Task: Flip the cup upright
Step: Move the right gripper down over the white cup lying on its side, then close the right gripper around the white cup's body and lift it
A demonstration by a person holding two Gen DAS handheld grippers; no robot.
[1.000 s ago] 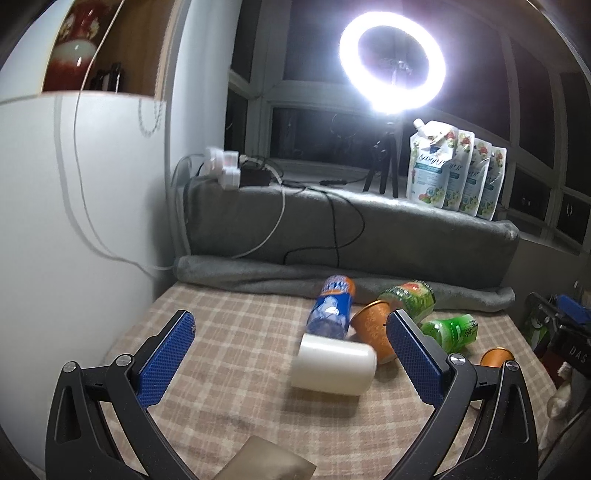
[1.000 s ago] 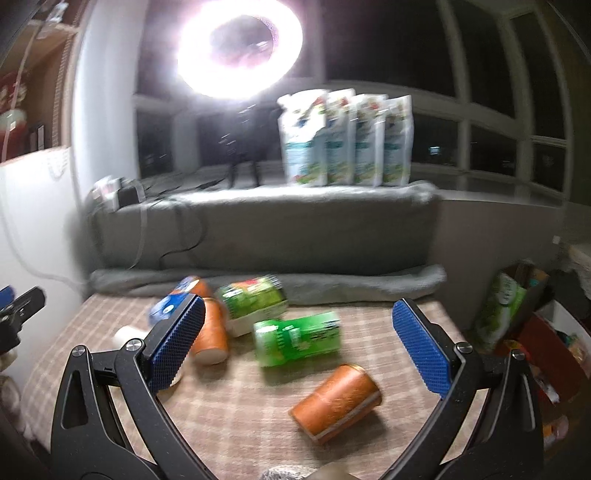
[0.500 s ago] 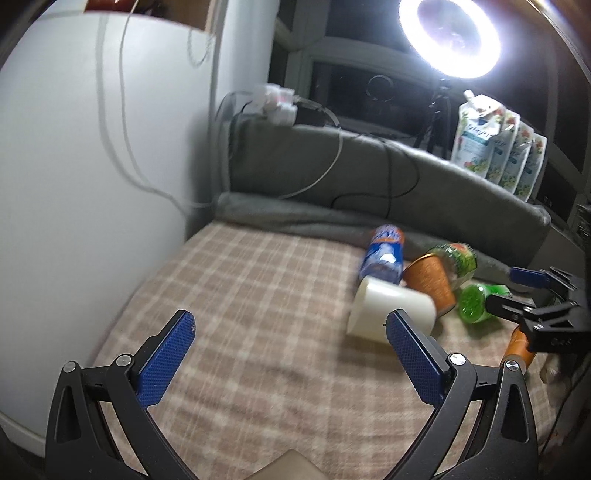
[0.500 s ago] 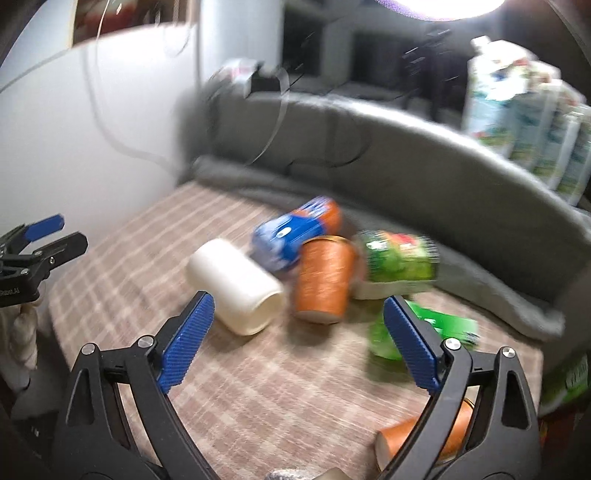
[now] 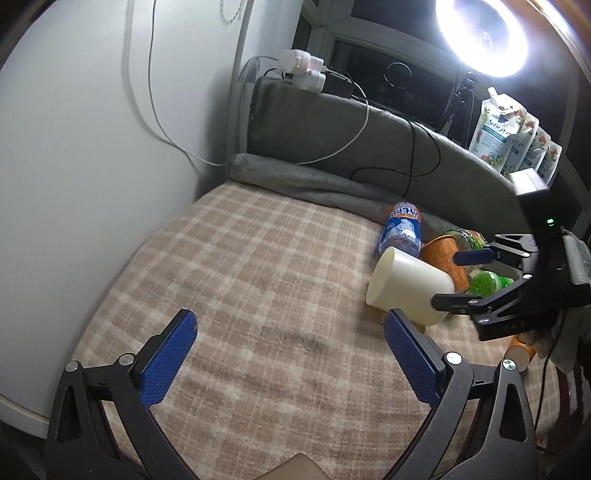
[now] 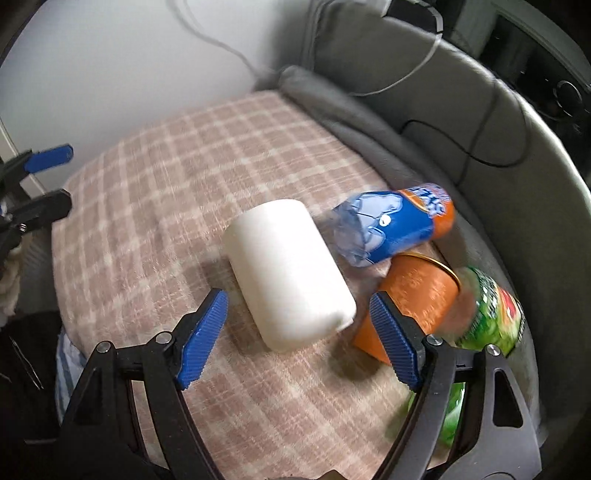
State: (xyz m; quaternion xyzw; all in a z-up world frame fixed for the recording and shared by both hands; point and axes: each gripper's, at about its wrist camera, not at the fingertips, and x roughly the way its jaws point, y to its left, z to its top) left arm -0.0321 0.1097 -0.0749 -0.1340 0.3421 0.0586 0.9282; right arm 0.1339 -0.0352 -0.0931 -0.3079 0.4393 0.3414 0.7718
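A cream-white cup (image 6: 288,273) lies on its side on the plaid cloth (image 6: 155,206). My right gripper (image 6: 295,321) is open, its blue pads on either side of the cup's near end, close above it. In the left wrist view the cup (image 5: 406,288) lies at the right with the right gripper (image 5: 463,277) open over its far end. My left gripper (image 5: 288,354) is open and empty over bare cloth, left of the cup.
A blue-and-orange bottle (image 6: 391,225), an orange cup (image 6: 413,299) and green cans (image 6: 487,314) lie on their sides right of the white cup. A grey cushion (image 5: 369,147) with cables runs behind. A white wall (image 5: 92,147) bounds the left. A ring light (image 5: 480,33) glares.
My right gripper has swung left and down onto the white cup, which now sits between its pads. My left gripper has tilted down and drifted left, leaving the cup at its right.
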